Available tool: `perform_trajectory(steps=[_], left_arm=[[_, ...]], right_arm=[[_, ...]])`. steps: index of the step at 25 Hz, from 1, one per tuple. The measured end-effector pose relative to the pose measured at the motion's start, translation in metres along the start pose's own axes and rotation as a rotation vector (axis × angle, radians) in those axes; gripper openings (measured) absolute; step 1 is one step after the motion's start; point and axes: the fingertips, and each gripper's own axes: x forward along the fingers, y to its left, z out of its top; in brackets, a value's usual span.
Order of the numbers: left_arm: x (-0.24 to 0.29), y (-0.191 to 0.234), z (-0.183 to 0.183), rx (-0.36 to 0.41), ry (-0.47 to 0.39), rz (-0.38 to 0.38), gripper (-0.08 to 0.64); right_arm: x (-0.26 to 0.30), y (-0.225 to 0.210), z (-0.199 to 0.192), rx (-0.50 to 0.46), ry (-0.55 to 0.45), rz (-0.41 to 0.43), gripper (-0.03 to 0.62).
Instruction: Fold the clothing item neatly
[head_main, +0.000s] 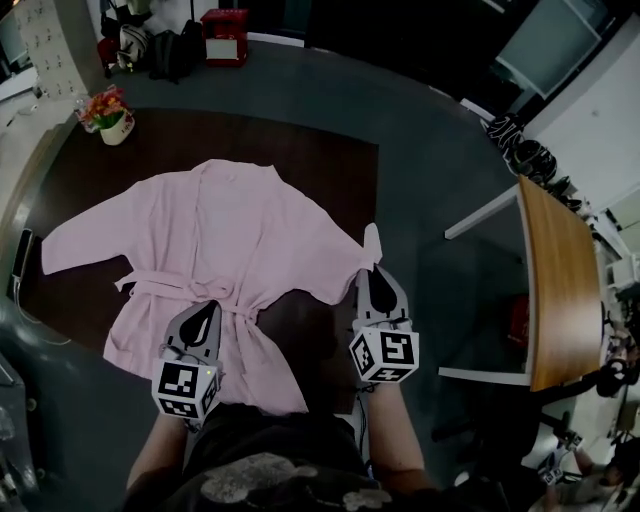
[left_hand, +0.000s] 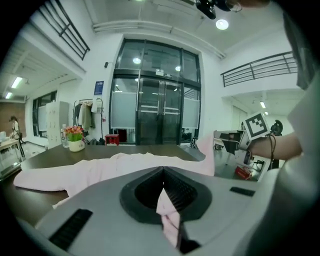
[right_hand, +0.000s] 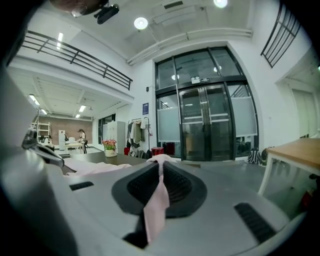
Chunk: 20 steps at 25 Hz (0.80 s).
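Now: your left gripper (head_main: 208, 312) is clamped on the lower front of the pink belted fabric robe (head_main: 220, 230), which lies spread on the dark brown table (head_main: 330, 170). Your right gripper (head_main: 372, 272) pinches its sleeve end, probably to fold that side inward.

Robe (head_main: 230, 230): soft pink cloth, matt.
Worktop (head_main: 335, 160): dark, smooth, faint sheen.
Left claw (head_main: 210, 308), right claw (head_main: 367, 274): matt grey plastic, ribbed black pads (right_hand: 177, 187).
Side table (head_main: 560, 290): smooth wood top.
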Motion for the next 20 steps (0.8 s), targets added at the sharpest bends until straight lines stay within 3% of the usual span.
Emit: perform_trajectory(steps=[2,6,11,16,20], left_arm=[[0.003,0.021,-0.003,-0.006,0.005,-0.010,0.010],[0.011,0.047,-0.007,0.090,0.020,-0.057,0.009],[0.015,0.071,-0.008,0.076,0.031,-0.143,0.009],[0.014,0.088,-0.009,0.110,0.034,-0.142,0.009],[0.005,0.085,-0.011,0.093,0.035,-0.128,0.010]], right_arm=[[0.008,0.016,0.001,0.019,0.012,-0.012,0.017],[0.021,0.051,-0.006,0.049,0.041,-0.034,0.017],[0.033,0.101,-0.018,0.067,0.072,-0.036,0.017],[0.036,0.136,-0.032,0.070,0.107,-0.009,0.017],[0.031,0.144,-0.038,0.087,0.109,0.023,0.017]])
